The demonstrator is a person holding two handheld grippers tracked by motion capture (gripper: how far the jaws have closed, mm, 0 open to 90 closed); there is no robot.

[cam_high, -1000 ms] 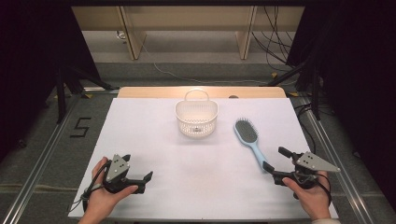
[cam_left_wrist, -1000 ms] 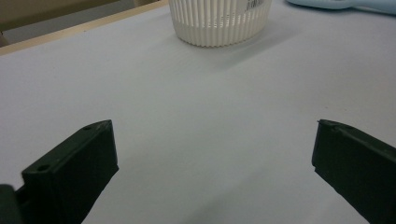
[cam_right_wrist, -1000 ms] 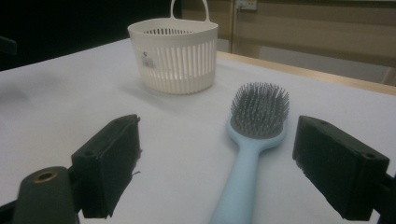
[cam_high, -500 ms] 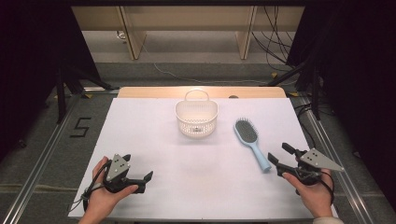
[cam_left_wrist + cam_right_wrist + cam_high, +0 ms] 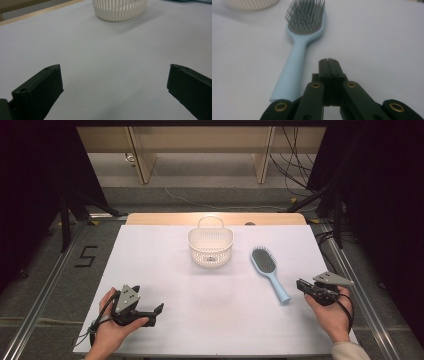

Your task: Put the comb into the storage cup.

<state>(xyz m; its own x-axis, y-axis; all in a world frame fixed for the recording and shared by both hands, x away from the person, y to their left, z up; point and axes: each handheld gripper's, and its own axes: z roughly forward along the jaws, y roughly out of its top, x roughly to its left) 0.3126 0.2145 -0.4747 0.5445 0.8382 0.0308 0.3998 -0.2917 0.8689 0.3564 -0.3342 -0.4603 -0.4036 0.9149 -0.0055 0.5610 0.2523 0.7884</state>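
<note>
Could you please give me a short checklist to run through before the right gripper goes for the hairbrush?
1. Right gripper open for a grasp: not ok, its jaws are closed together.
2. Hairbrush within easy reach: ok, its handle end lies just beside the right gripper on the mat.
3. Handle free to grab: ok, nothing rests on it and it lies apart from the basket.
4. Brush orientation: ok, bristles face up, handle pointing toward the person.
5. Left gripper out of the way: ok, open and resting at the near left of the mat.
6. Basket empty: cannot tell.
</note>
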